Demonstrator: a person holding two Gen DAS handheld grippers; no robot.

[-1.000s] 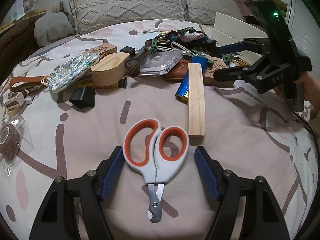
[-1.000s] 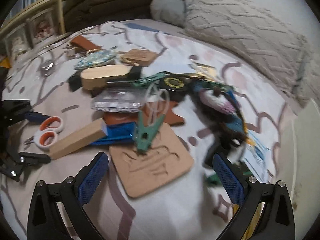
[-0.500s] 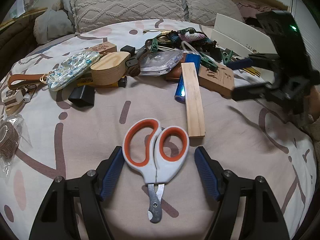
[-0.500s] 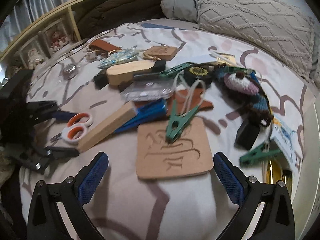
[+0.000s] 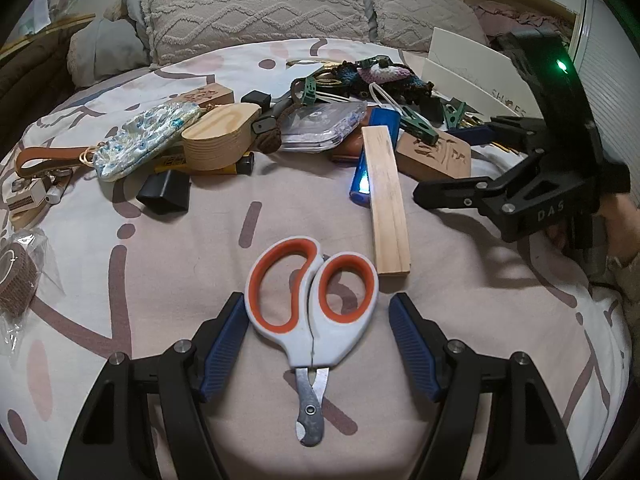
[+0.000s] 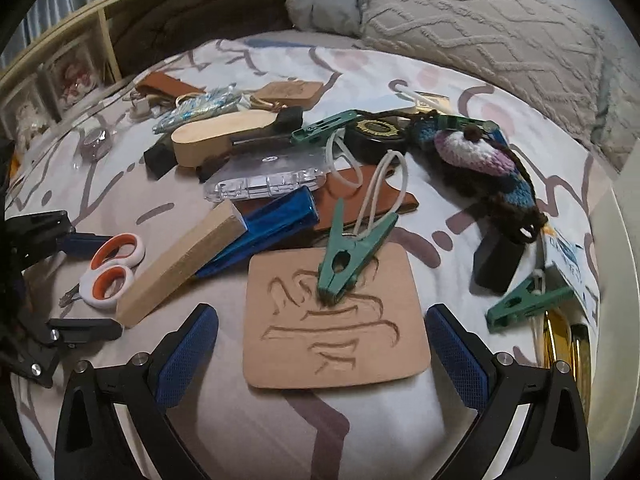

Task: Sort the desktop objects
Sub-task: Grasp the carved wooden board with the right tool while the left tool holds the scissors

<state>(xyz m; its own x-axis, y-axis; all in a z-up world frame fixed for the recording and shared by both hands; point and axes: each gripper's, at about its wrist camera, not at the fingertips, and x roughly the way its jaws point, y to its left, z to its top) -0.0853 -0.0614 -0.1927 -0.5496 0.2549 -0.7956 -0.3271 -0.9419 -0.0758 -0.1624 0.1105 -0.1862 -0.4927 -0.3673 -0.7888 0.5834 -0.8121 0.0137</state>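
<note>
Orange-and-white scissors (image 5: pixel 311 312) lie on the bedspread between the open fingers of my left gripper (image 5: pixel 318 340), handles pointing away; they also show in the right wrist view (image 6: pixel 108 276). My right gripper (image 6: pixel 322 350) is open around a tan carved leather square (image 6: pixel 340 336) with a green clothespin (image 6: pixel 346 258) on its far edge. The right gripper also shows in the left wrist view (image 5: pixel 452 160). A wooden bar (image 5: pixel 386 196) lies beside a blue metallic case (image 6: pixel 272 226).
A pile sits beyond: wooden oval block (image 5: pixel 220 136), clear plastic case (image 6: pixel 268 178), crocheted pouch (image 6: pixel 480 160), floral pouch (image 5: pixel 144 138), black blocks (image 5: pixel 164 190), second green clothespin (image 6: pixel 524 300). Pillows (image 5: pixel 256 4) stand at the back. A white box (image 5: pixel 468 62) stands at right.
My right gripper has moved closer to the carved leather square, which now lies between its fingers. The left gripper and the scissors have not moved.
</note>
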